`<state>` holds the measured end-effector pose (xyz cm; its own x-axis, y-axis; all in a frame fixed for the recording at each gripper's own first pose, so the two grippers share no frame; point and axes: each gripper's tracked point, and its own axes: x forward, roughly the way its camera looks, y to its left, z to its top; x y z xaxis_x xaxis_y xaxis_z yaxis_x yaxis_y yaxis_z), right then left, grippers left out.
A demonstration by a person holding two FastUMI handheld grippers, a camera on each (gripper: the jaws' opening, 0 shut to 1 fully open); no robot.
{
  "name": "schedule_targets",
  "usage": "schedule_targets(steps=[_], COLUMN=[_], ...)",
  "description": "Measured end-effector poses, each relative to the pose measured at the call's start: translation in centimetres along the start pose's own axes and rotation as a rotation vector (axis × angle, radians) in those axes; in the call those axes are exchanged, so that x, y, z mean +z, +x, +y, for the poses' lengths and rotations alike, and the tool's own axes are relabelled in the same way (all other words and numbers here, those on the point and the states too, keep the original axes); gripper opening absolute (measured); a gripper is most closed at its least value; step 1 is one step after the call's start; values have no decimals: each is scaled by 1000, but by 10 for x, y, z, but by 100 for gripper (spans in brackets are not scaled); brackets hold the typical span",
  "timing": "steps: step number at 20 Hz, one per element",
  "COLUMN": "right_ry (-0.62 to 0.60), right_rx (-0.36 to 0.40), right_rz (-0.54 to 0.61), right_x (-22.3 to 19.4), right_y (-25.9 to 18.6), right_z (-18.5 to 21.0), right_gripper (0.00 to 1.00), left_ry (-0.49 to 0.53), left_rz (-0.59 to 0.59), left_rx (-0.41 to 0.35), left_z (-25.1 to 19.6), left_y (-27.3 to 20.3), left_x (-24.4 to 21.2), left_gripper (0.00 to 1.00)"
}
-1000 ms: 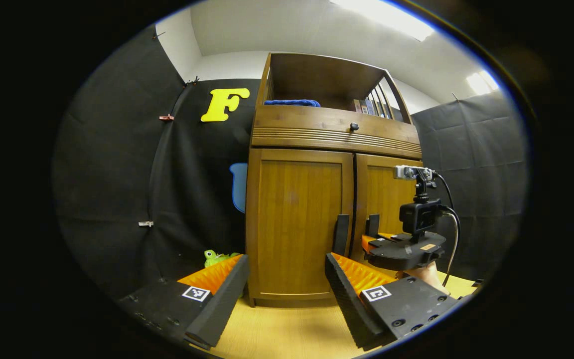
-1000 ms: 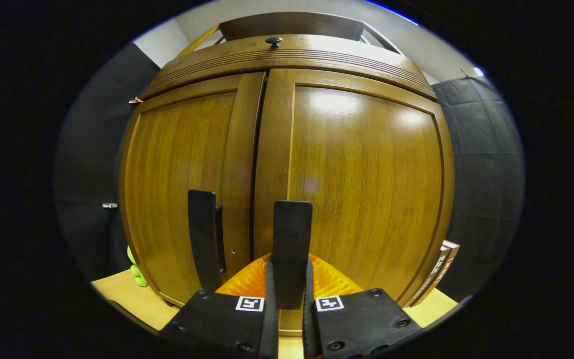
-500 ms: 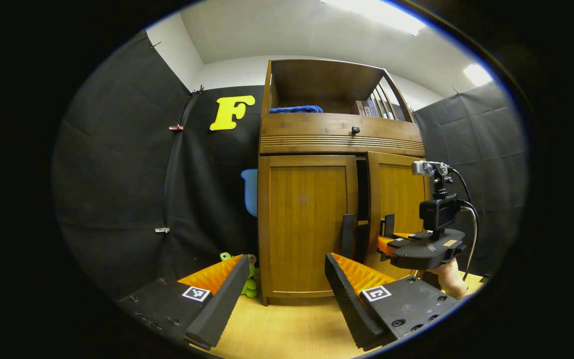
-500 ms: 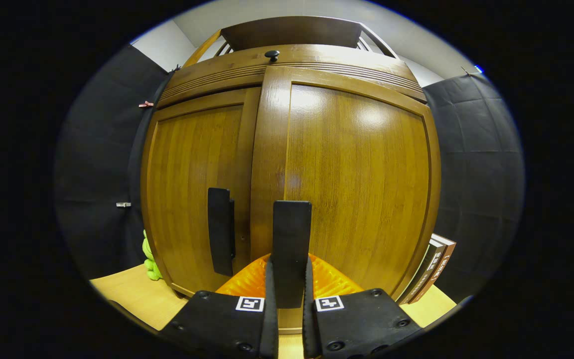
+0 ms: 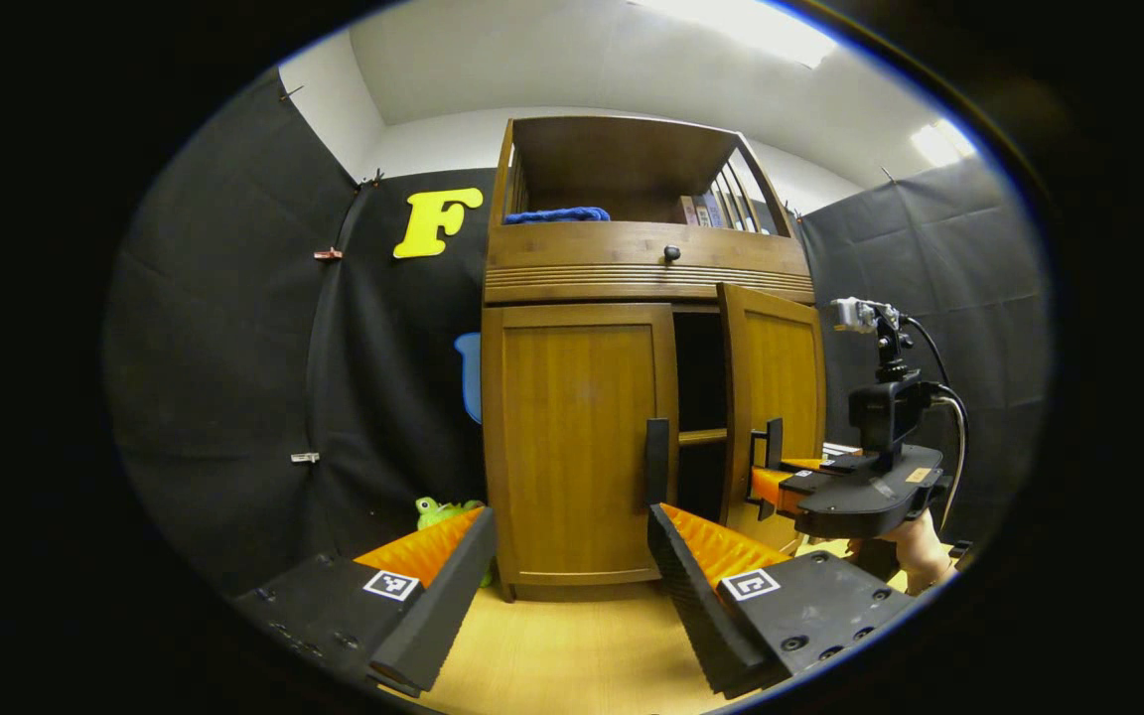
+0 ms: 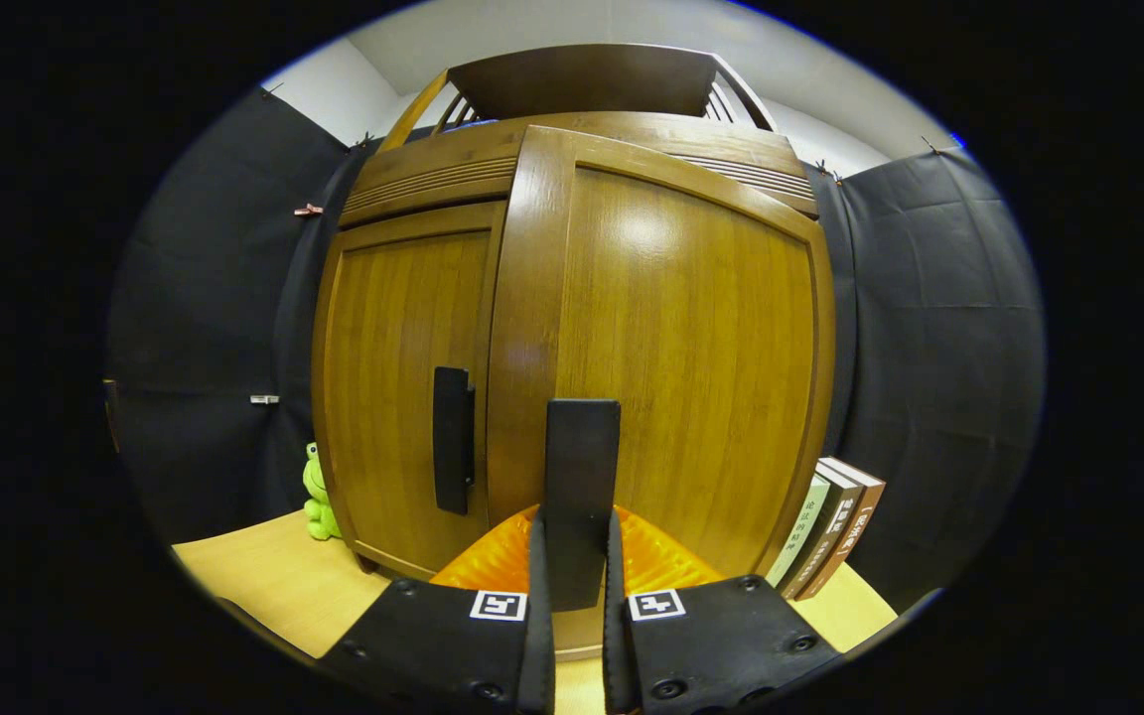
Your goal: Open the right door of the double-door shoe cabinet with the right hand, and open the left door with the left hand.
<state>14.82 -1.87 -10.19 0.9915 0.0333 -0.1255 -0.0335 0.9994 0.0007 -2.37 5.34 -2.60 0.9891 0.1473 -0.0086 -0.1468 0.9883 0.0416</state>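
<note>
Showing nearest in the left gripper view, the left gripper (image 5: 572, 581) has its fingers spread wide with nothing between them, held over the table (image 5: 572, 660) short of the cabinet (image 5: 646, 268); beyond it stands the left door (image 5: 577, 437), shut flush, its dark vertical handle (image 5: 656, 462) at the inner edge, untouched; to the right, the right gripper (image 5: 766, 467) is held by a hand (image 5: 915, 551), its fingers set at the right handle (image 5: 774, 444); the right door (image 5: 776, 407) stands partly open, swung out from the cabinet front, with a dark interior and a shelf (image 5: 703, 436) seen in the gap; above the doors runs a drawer with a small round knob (image 5: 671, 253); the open top shelf holds a blue cloth (image 5: 557, 214) and a row of books (image 5: 706, 211); a green frog toy (image 5: 438, 511) sits on the table beside the cabinet's left side, against the black wall.

In the right gripper view, the right gripper (image 6: 578, 556) is pinched on the handle (image 6: 582, 497) of the right door (image 6: 671, 377), both fingers pressing its sides; that door tilts outward, its edge standing proud of the left door (image 6: 403, 377), which lies flat behind with its own handle (image 6: 453, 452); farther off, the frog toy (image 6: 317, 494) sits at the left and books (image 6: 830, 526) lean at the cabinet's right side.
</note>
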Motion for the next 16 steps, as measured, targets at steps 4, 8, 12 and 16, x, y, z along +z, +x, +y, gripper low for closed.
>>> schedule_targets(steps=[4,8,12,16], right_ry=[3,6,6,28], right_rx=[6,3,-21,-33], right_rz=[1,4,5,12], right_x=[-1,0,0,-1], right_y=[-25,-47,-65,-78], right_z=[-12,-29,-46,-60], right_gripper=[23,22,18,22], left_ry=[-17,-19,-6,-9], left_rz=[-17,-23,-14,-19], left_rx=[-16,-66,-117,-139], left_z=[-13,-36,-56,-66], left_y=[-5,-9,-11,-11], left_x=[6,8,3,2], left_gripper=[95,95,95,95])
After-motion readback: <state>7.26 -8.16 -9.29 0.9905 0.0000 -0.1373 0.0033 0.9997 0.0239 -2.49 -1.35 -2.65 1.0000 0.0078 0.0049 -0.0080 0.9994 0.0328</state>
